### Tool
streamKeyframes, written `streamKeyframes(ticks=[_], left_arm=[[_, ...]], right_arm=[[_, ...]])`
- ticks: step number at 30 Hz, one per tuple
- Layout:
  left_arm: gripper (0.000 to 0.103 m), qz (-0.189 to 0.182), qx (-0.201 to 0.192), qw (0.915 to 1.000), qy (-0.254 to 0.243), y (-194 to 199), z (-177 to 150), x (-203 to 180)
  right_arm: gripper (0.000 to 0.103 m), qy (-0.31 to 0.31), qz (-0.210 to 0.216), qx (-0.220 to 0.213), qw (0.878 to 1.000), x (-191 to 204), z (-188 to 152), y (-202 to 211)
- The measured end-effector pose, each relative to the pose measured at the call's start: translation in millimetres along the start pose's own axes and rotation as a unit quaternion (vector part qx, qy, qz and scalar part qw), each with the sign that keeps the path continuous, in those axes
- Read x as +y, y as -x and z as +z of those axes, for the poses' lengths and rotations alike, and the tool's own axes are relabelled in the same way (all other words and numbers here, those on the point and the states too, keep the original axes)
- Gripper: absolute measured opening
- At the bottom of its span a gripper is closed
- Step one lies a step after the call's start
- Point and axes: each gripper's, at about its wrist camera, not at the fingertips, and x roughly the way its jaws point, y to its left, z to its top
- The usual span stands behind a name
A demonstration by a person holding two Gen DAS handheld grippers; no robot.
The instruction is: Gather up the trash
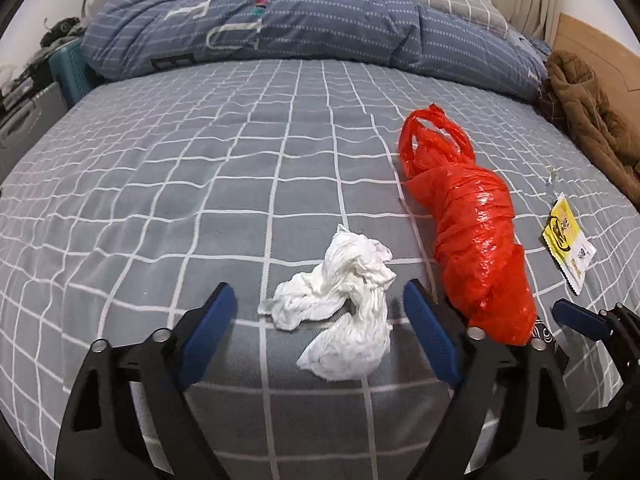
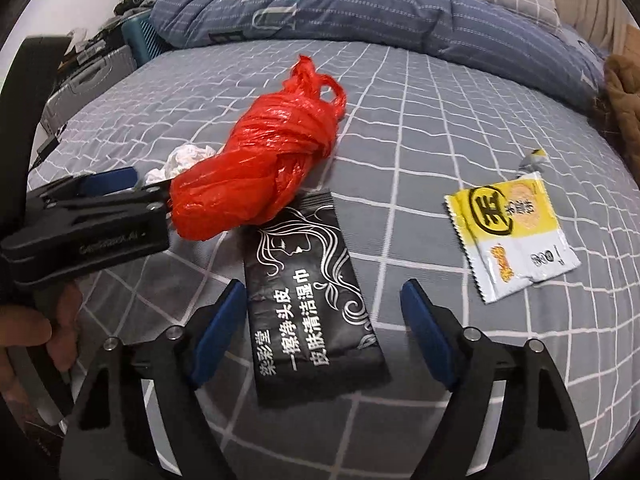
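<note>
A crumpled white tissue [image 1: 344,308] lies on the grey checked bed sheet [image 1: 200,184], between the open fingers of my left gripper [image 1: 320,300]. A twisted red plastic bag [image 1: 472,232] lies just right of it; it also shows in the right wrist view [image 2: 260,172]. A black wet-wipe packet [image 2: 312,312] lies between the open fingers of my right gripper [image 2: 324,300]. A yellow and white snack wrapper [image 2: 512,236] lies to the right, also seen in the left wrist view [image 1: 568,244]. The left gripper [image 2: 96,196] shows at the left of the right wrist view.
A folded blue duvet [image 1: 300,28] lies across the far side of the bed. A brown jacket [image 1: 588,120] is at the right edge. Grey and teal boxes [image 1: 52,84] stand off the bed's left side. A small foil scrap [image 2: 532,162] lies beyond the wrapper.
</note>
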Motion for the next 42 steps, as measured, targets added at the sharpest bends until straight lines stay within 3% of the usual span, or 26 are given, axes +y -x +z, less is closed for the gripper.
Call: streamKeyframes(ticks=[6,11,14,16,17,23,42], left_arm=[[0.059,-0.013,0.014,0.9998,0.003,-9.8,1.0,0.7],[0.031,-0.017,0.018,0.9997,0.005,-11.4,0.4,1.3],[0.023,-0.016,0.017,0.9997,0.007,-10.8,-0.2,2.3],[0.022,-0.014,0.017,0.9997,0.007,-9.5,-0.8,2.5],[0.021,-0.013,0.016,0.9998,0.007,-9.0,-0.9,2.3],[0.019,-0.007,0.012,0.9999,0.002,-4.8,-1.4,0.3],[0.019,-0.015,-0.011,0.9995,0.026,45.4,-9.2,-4.4]], right_arm=[[0.07,-0.006,0.005,0.009,1.0,1.9,2.8,-8.9],[0.057,0.012,0.002,0.012,1.0,8.3,2.3,-9.4],[0.052,0.011,0.005,0.013,1.0,7.0,2.7,-9.3],[0.048,0.013,0.005,0.012,1.0,8.1,2.2,-8.9],[0.04,0.015,0.004,0.012,1.0,9.0,2.0,-8.8],[0.035,0.017,0.008,0.007,1.0,10.1,2.1,-5.0],[0.035,-0.003,-0.015,-0.045,0.999,-9.9,-1.3,49.0]])
